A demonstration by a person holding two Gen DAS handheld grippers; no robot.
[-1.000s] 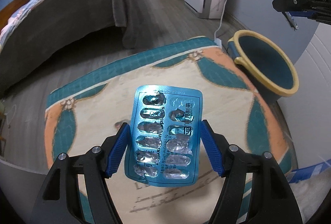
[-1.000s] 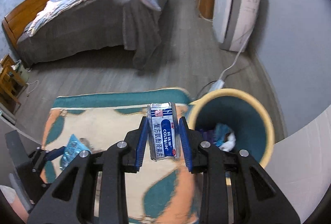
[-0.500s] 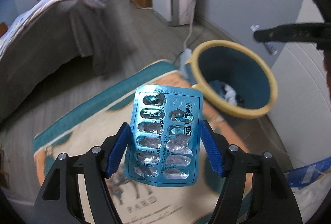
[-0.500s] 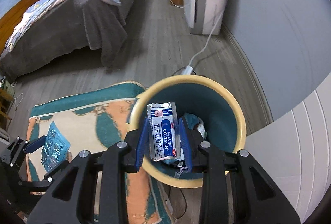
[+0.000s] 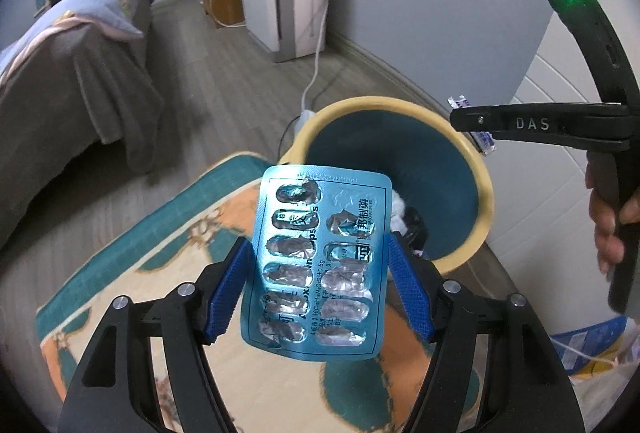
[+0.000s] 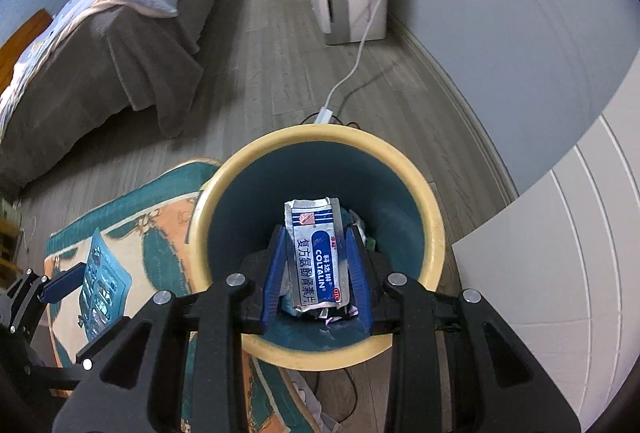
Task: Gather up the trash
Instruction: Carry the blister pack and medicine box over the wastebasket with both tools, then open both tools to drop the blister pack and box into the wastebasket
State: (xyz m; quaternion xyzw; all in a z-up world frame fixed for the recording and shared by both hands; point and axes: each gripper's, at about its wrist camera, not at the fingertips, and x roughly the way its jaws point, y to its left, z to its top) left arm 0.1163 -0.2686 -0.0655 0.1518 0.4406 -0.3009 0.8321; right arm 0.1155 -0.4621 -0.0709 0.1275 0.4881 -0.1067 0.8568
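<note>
We've swung over: right gripper (image 6: 316, 265) now pinches the sachet (image 6: 318, 257) above the bin (image 6: 320, 145), left gripper (image 5: 318, 287) pinching the blister pack (image 5: 316, 265) alongside — drop next.

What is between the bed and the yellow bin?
Only bare grey floor lies between the bed and the bin, seen in the right wrist view.

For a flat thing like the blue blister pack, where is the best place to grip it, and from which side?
Grip the blue blister pack across its two long edges, on the lower half, coming from its short bottom end. It is a thin, flat, long sheet, so pads on opposite edges steady it. The left tongs hold it this way now, upper half standing free.
</note>
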